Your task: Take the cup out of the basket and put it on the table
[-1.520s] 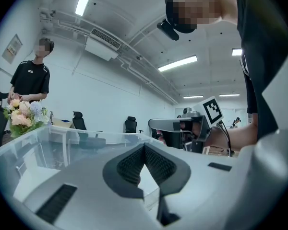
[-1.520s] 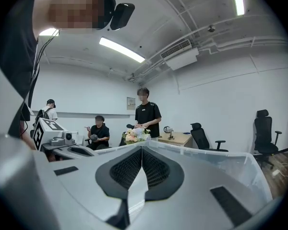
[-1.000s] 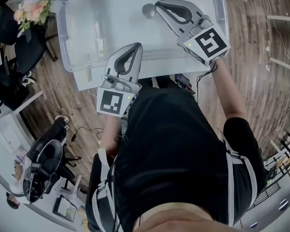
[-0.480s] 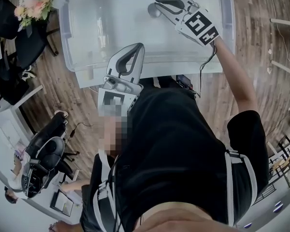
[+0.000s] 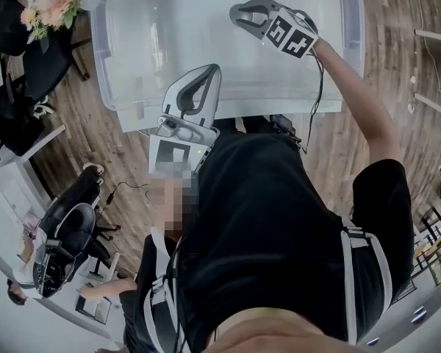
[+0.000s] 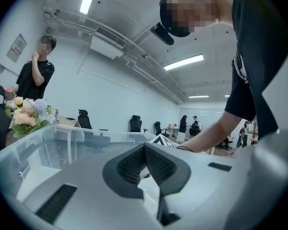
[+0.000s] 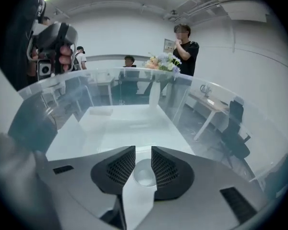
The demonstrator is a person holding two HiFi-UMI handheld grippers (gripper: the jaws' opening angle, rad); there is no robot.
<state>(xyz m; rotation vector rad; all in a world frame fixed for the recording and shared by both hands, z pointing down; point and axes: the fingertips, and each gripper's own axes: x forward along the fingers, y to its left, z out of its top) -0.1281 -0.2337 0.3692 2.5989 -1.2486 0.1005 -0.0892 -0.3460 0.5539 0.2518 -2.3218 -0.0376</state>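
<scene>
A clear plastic bin (image 5: 117, 94) stands in front of me as the basket. The cup (image 7: 144, 175) is a small pale round thing on the bin's floor, seen from above. My right gripper (image 7: 143, 150) points steeply down into the bin, and the cup shows through the gap between its pads without being pressed. Its jaws have just been opening. In the head view the right gripper (image 5: 239, 12) covers the cup. My left gripper (image 5: 208, 72) hangs at the bin's near rim, shut on nothing, and its pads (image 6: 156, 159) meet at the tip.
The bin's walls (image 7: 201, 109) rise around the right gripper. A bunch of flowers (image 5: 50, 4) sits beyond the bin's far left corner. Office chairs (image 5: 66, 241) stand on the wooden floor at the left. A person (image 6: 36, 75) stands behind the flowers.
My right gripper has dropped into the bin and tipped downward over the cup, and its jaws have parted. The left gripper has stayed in place.
</scene>
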